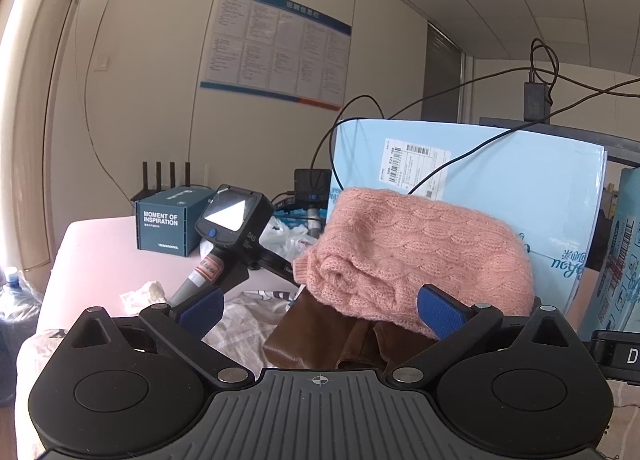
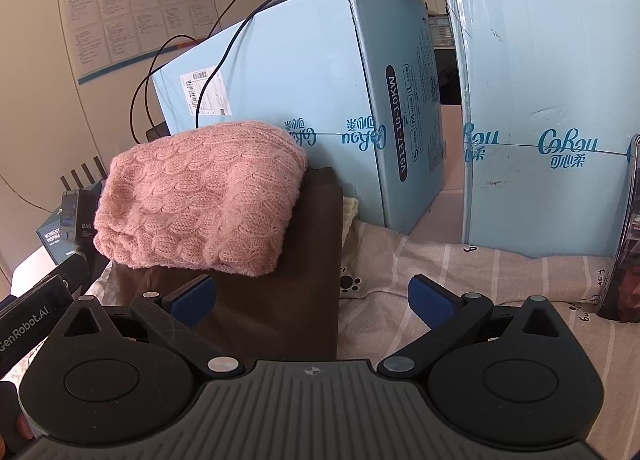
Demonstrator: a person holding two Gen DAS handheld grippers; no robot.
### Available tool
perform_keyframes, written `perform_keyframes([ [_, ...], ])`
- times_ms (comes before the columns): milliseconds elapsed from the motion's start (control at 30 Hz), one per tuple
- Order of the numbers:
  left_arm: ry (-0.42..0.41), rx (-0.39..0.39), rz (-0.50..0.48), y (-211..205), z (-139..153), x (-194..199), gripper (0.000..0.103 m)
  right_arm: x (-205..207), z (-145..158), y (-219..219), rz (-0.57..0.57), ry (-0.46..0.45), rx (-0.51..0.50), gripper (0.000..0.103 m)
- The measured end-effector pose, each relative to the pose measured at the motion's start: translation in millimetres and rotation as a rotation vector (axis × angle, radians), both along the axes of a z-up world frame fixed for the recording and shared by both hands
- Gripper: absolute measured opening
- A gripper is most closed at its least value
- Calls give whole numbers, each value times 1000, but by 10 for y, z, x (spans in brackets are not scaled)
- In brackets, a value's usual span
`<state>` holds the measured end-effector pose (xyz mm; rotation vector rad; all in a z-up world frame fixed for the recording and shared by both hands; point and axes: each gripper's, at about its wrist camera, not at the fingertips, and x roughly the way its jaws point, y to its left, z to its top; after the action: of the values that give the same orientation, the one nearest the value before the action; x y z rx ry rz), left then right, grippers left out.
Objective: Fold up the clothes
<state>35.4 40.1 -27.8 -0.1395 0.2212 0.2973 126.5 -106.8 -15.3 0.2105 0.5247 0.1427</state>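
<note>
Both tongs (image 1: 320, 306) (image 2: 312, 300) gaping, pink sweater (image 2: 200, 195) atop brown garment (image 2: 276, 280), blue boxes (image 2: 320, 99) behind.

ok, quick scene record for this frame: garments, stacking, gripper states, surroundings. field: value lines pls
top garment: pink cable-knit sweater, folded into a bundle
under it: brown garment, folded flat, sweater resting on its far part
surface: striped bedsheet with paw print
left gripper: open, holding nothing, facing the stack
right gripper: open, holding nothing, over the brown garment's near edge
behind stack: light blue cartons, black cable draped over one
left of stack: dark teal box, handheld device
</note>
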Motion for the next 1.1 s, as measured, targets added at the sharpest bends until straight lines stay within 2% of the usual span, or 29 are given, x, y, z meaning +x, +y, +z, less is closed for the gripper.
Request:
perform_keyframes([
  [1100,15,-10,-35,-18,-99,63,103,23,-38,14,-15,5,-15,103],
])
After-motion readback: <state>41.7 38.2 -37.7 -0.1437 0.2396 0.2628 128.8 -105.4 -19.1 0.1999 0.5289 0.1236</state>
